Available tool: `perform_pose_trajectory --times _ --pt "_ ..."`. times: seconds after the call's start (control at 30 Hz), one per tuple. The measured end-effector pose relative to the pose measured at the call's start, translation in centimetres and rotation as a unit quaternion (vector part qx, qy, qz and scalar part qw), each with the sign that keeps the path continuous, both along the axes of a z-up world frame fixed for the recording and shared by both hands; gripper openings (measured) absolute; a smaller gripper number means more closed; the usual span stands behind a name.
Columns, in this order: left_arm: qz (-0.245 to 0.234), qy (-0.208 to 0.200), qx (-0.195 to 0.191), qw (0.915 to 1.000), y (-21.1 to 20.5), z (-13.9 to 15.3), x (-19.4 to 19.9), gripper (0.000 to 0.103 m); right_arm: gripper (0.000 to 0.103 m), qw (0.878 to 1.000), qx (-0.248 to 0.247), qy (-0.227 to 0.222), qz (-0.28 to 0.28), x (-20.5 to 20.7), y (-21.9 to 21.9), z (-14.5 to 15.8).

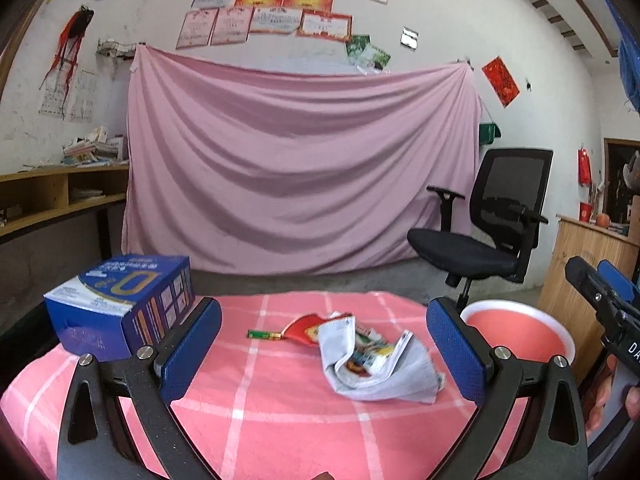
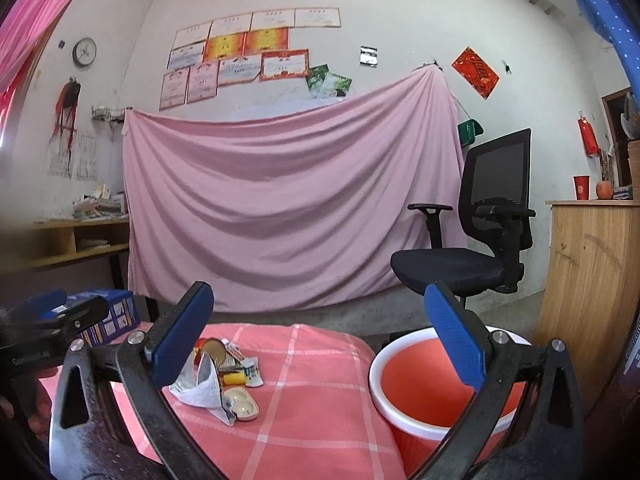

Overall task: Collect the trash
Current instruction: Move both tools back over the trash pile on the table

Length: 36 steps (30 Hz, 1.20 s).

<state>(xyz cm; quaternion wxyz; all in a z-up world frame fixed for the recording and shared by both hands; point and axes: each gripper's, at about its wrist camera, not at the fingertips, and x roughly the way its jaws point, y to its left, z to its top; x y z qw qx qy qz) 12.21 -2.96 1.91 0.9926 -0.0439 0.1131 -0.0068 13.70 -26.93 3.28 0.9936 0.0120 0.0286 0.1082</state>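
Observation:
A crumpled grey-white wrapper [image 1: 372,364] lies on the pink checked tablecloth [image 1: 260,412], with a red wrapper [image 1: 300,328] and a small green and gold stick [image 1: 262,335] just behind it. My left gripper [image 1: 324,348] is open, its blue pads wide apart, the trash ahead between them and untouched. A red bucket with a white rim [image 2: 424,392] stands at the table's right edge. My right gripper [image 2: 320,340] is open and holds nothing. It hangs between the trash pile [image 2: 216,384] on its left and the bucket on its right.
A blue carton [image 1: 120,304] stands at the table's left side. A black office chair [image 1: 488,232] sits beyond the table on the right, by a wooden cabinet [image 2: 592,280]. A pink sheet [image 1: 296,168] hangs on the far wall. The other gripper shows at each view's edge.

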Motion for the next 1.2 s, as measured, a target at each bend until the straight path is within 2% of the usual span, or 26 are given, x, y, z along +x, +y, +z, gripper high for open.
perform_pose_trajectory --times 0.2,0.57,0.83,0.93,1.1,1.17,1.2 --pt "-0.006 0.026 0.004 0.9996 -0.5 -0.8 1.8 0.100 0.103 1.000 -0.007 0.019 0.002 1.2 0.0 -1.0" --pt "-0.006 0.067 -0.003 0.9977 -0.3 -1.3 3.4 0.100 0.103 0.995 0.013 0.095 0.017 4.1 -0.8 -2.3" --pt "-0.020 0.116 -0.014 0.9930 0.5 -1.4 5.8 0.100 0.103 0.990 0.003 0.138 0.027 6.0 -0.1 -2.9" --pt "-0.030 0.144 -0.015 0.9891 0.8 -1.7 7.0 0.099 0.103 0.985 -0.004 0.172 0.032 7.5 0.3 -3.3" --pt "-0.062 0.192 -0.024 0.9791 1.0 -2.5 8.9 0.088 0.103 0.970 -0.013 0.239 0.043 10.0 0.8 -4.6" --pt "-0.072 0.208 -0.027 0.9750 0.7 -2.8 9.4 0.076 0.097 0.965 -0.019 0.258 0.049 10.6 1.1 -5.1" --pt "-0.080 0.223 -0.030 0.9712 0.7 -3.1 10.0 0.075 0.095 0.962 -0.023 0.267 0.052 10.9 1.3 -5.3"
